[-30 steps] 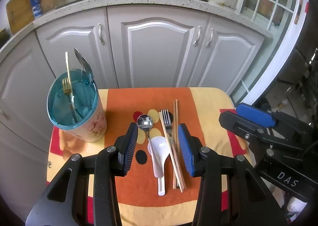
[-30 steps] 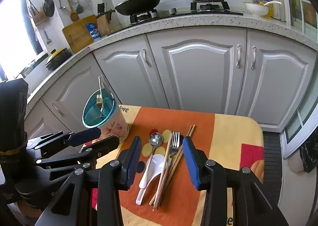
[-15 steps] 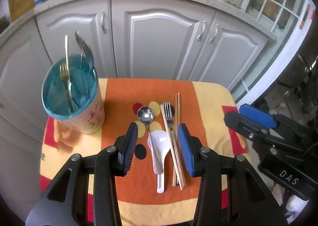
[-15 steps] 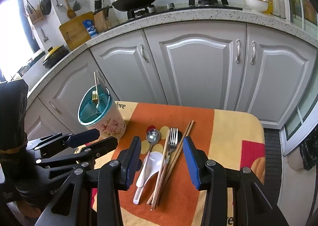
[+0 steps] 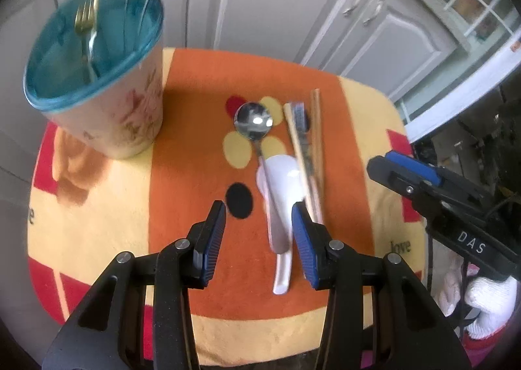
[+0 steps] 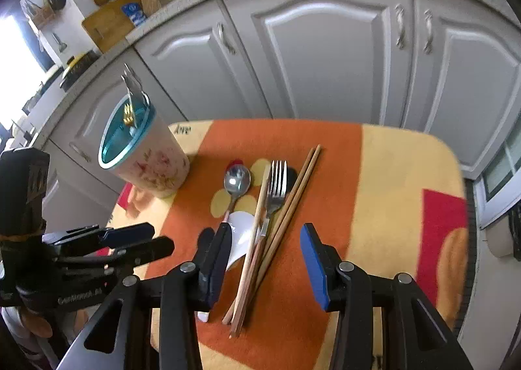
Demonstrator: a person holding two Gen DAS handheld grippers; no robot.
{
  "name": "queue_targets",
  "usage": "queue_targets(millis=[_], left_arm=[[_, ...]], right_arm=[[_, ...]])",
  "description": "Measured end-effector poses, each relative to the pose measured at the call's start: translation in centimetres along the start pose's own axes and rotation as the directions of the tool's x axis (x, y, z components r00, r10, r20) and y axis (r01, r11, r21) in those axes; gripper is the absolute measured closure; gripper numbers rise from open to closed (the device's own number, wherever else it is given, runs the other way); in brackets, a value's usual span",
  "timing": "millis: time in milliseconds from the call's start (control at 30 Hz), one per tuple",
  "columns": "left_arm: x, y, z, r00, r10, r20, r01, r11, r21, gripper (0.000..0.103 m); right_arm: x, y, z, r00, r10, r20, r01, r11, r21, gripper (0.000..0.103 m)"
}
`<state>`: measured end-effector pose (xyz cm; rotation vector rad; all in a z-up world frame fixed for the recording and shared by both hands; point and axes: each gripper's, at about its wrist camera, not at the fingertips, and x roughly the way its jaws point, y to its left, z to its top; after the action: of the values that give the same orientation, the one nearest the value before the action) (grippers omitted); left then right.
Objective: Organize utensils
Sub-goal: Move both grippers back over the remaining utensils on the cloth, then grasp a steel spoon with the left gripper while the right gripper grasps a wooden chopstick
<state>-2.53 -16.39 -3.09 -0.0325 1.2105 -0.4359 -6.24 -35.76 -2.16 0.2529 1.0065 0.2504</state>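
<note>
Two grippers hang over the surface with its orange and yellow cloth (image 6: 384, 174), both with jaws apart and holding nothing. The left gripper (image 5: 259, 233) hovers above the white spoon (image 5: 281, 187), whose handle runs between its fingers. The right gripper (image 6: 265, 259) hovers over the chopsticks (image 6: 280, 223) and fork (image 6: 276, 184). A metal spoon (image 6: 237, 179) lies beside them (overlapping the white spoon). The utensil cup (image 5: 97, 77) stands to the left, already holding cutlery.

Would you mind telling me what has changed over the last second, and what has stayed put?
Both open hand-held grippers, left and right, came down and forward toward the utensils on the cloth; neither grasped anything. The white spoon, metal spoon, fork, chopsticks and holder cup stayed put.
</note>
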Motion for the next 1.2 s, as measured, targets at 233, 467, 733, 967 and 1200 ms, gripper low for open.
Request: queue_targets(millis=[233,467,733,967,1200], left_arm=[[2.5,0.4,1.7,1.000,0.013,-0.001,-0.013,0.999,-0.043,0.062],[5.4,0.1,3.7,0.995,0.095,0.013,-0.094,0.994,-0.061,0.062],[8.0,-0.2,6.3,0.987,0.154,0.037,-0.152,0.987,-0.048,0.062],[8.8,-0.3,6.8,0.993,0.110,0.045,-0.109,0.994,-0.015,0.076],[8.7,-1.2,7.2,0.997,0.059,0.053,-0.060,0.998,0.023,0.098]], right_arm=[[4.3,-1.4,2.2,0.999,0.017,-0.035,-0.016,1.000,0.025,0.061],[6.4,-3.6,3.9,0.997,0.013,-0.073,-0.010,0.999,0.038,0.068],[6.8,-4.8,4.4,0.996,0.060,-0.072,-0.057,0.997,0.052,0.069],[6.9,-5.6,4.6,0.990,0.117,-0.075,-0.113,0.992,0.052,0.069],[6.9,-4.9,4.8,0.989,0.120,-0.083,-0.118,0.993,0.032,0.069]])
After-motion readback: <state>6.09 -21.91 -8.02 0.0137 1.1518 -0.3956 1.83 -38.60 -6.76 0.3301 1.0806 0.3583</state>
